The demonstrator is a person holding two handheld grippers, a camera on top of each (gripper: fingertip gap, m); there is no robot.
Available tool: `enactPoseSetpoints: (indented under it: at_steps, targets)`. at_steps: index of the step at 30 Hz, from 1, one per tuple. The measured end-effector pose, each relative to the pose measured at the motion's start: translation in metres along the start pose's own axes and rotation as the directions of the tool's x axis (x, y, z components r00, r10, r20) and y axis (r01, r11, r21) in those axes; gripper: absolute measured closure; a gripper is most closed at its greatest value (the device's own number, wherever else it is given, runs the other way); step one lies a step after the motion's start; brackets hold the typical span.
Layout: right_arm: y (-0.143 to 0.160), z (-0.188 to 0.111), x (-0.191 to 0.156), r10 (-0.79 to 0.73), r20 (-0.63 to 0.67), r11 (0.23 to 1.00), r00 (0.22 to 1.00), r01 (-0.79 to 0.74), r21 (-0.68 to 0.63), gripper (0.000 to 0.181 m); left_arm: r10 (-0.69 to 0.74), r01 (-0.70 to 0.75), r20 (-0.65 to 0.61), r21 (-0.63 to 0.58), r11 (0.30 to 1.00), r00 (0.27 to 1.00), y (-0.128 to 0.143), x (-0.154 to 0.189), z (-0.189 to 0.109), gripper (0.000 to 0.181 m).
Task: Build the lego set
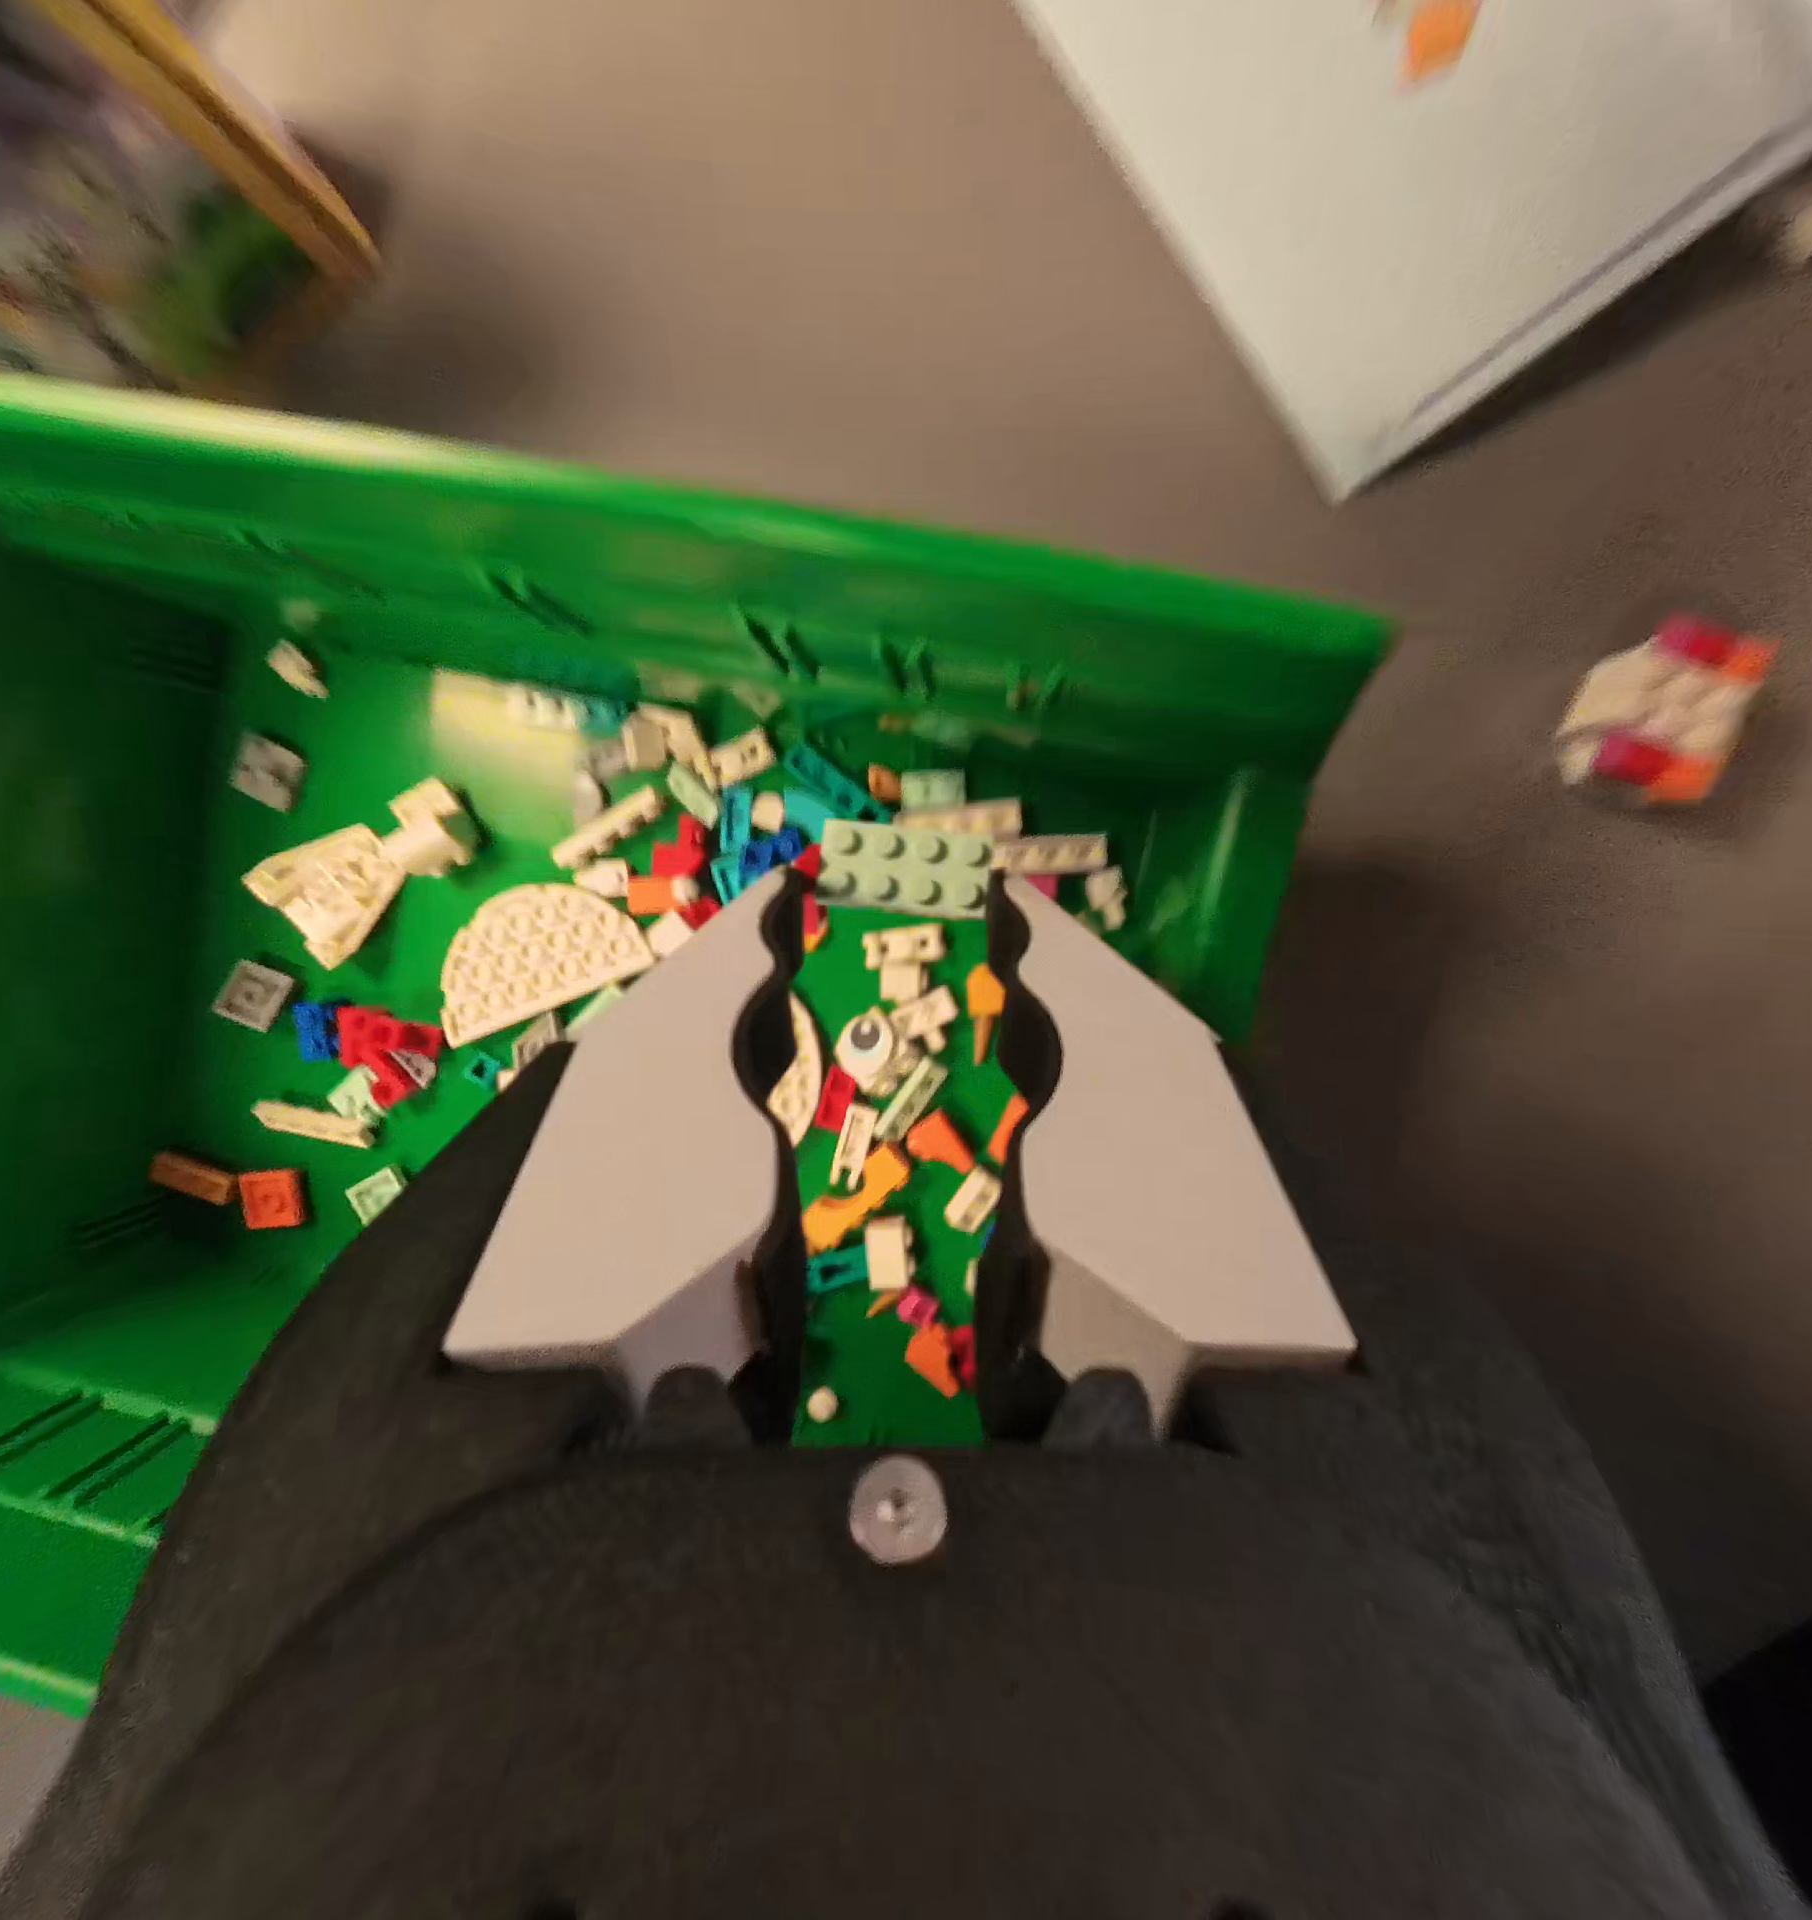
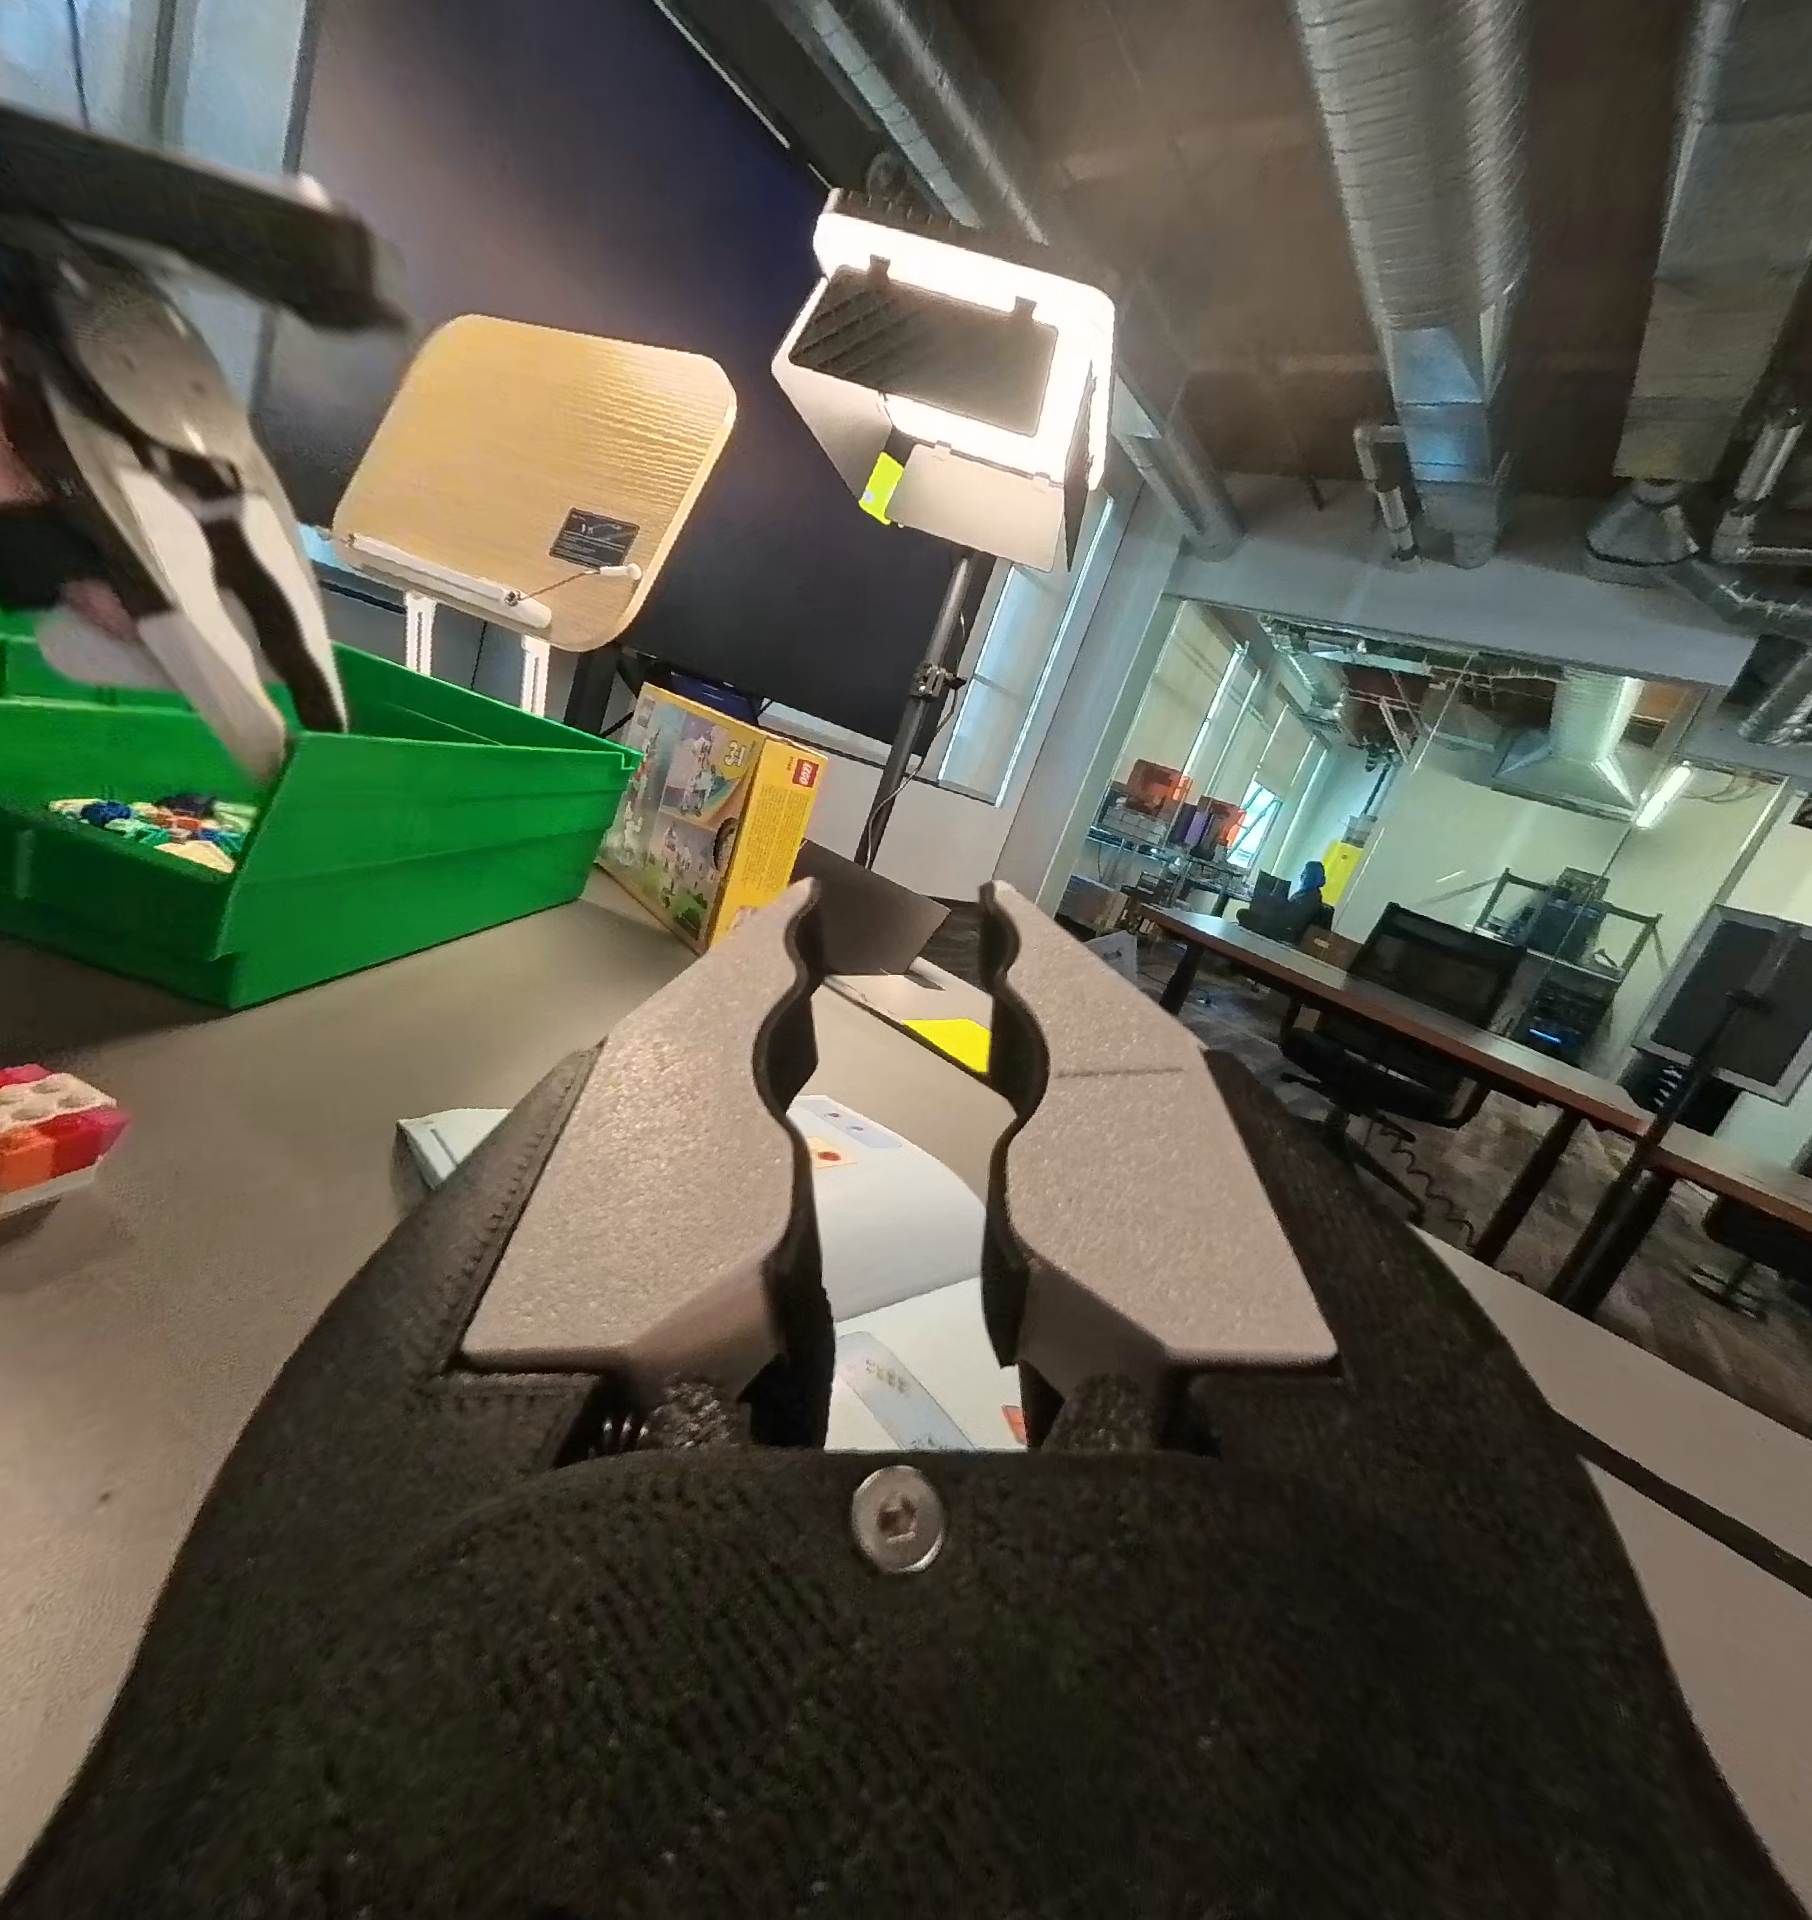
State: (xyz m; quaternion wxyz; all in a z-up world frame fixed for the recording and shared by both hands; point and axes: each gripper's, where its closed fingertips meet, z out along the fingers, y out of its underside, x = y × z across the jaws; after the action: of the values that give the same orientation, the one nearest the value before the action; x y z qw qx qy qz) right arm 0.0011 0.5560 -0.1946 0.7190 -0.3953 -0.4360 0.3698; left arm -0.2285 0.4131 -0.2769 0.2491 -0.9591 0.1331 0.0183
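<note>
Between the grey fingers of my left tongs (image 1: 891, 883) I see loose bricks scattered on the floor of the green bin (image 1: 673, 540): cream plates, orange bits, a round eye piece (image 1: 866, 1039) and a pale green plate (image 1: 904, 868) just past the tips. These tongs are released, a clear gap between the fingers, gripping nothing, and they hang over the bin. My right tongs (image 2: 897, 904) are released too, holding nothing, raised over the white instruction booklet (image 2: 881, 1216) on the grey table (image 2: 154, 1351). A small half-built model (image 1: 1660, 722) of cream, red and orange bricks sits on the table, apart from the bin. Beyond the bin stands the yellow box (image 2: 715, 821), near a lit lamp (image 2: 943, 384).
</note>
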Motion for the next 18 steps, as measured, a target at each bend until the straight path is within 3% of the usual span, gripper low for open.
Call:
enactPoseSetpoints:
  at_steps: [1, 5, 10, 14, 18]
  targets:
    - [0.0, 0.0, 0.002, 0.0, -0.006, 1.0, 1.0, 0.0, 0.002, 0.154, -0.002, 0.001, 0.015, 0.075, 0.997, 1.0, -0.013, 0.004, -0.011, 0.147]
    - [-0.002, -0.005, 0.015, 0.006, -0.058, 1.0, 0.998, -0.006, 0.007, 0.154, 0.062, -0.064, 0.017, 0.32, 0.945, 0.998, -0.058, 0.047, -0.048, 0.147]
    - [-0.001, -0.017, 0.038, -0.015, -0.14, 1.0, 0.99, 0.014, -0.008, 0.155, 0.182, -0.13, -0.067, 0.465, 0.876, 0.981, -0.089, 0.118, -0.047, 0.147]
    - [0.001, -0.029, 0.057, -0.057, -0.203, 0.998, 0.978, 0.052, -0.033, 0.155, 0.234, -0.14, -0.155, 0.459, 0.877, 0.96, -0.093, 0.158, -0.018, 0.147]
    - [0.004, -0.034, 0.069, -0.033, -0.237, 0.999, 0.971, 0.024, -0.039, 0.155, 0.218, -0.091, -0.334, 0.355, 0.93, 0.917, -0.083, 0.194, 0.023, 0.147]
